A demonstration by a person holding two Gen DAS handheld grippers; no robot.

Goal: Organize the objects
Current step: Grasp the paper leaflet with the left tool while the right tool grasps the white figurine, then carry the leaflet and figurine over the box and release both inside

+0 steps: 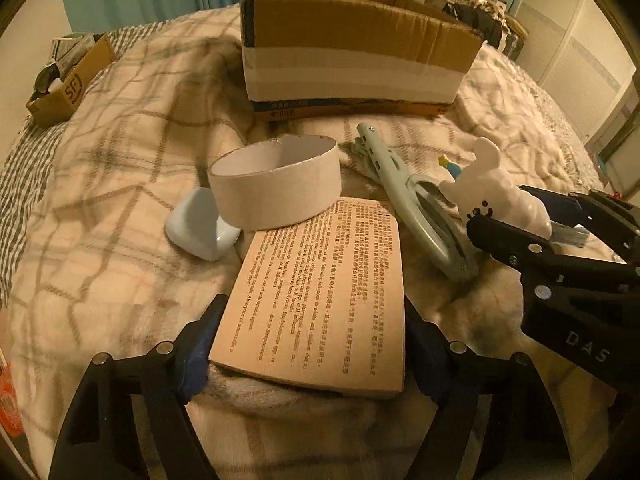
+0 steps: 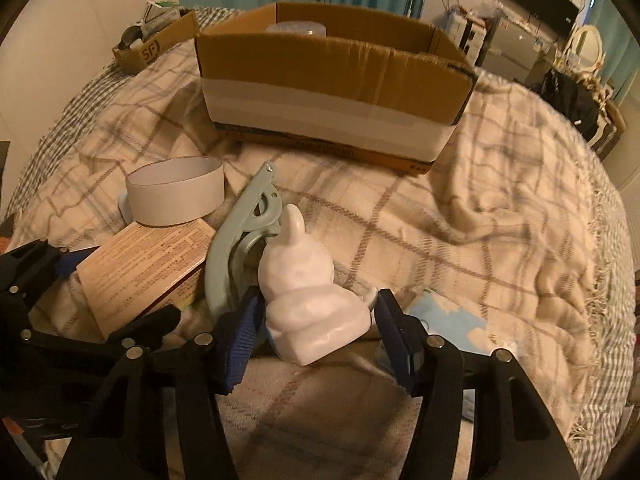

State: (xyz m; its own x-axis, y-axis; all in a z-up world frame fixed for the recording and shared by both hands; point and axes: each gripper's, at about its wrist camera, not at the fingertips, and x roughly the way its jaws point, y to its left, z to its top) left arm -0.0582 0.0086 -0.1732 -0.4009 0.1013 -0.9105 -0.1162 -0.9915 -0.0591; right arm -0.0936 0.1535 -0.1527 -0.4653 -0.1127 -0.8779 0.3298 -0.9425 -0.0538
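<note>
Tongs first: my left tongs straddle a tan printed box lying flat on the bed, one blue pad against each long side, so I am pinching the box across its width. My right tongs sit around a white rabbit figurine, which stands on the blanket with its ears pointing away from me. The left pad touches the figurine's side; the right pad seems just short of its other side, with a thin gap showing, so I cannot tell whether the grip is closed on it.

I place everything else by the big open cardboard box, which stands on the plaid blanket at the far side of the pile. Just in front of that box, toward me, a white paper ring stands on its edge, its near rim overlapping the far end of the printed box. A pale blue case lies against the ring's left side, partly under it. A grey-green clip tool lies slanting from near the cardboard box's front down to the figurine, touching it, between the printed box and the figurine. Something round and pale shows inside the cardboard box; I cannot tell what it is. Well to the left of it, near the bed's edge, sits a smaller carton holding odds and ends.
</note>
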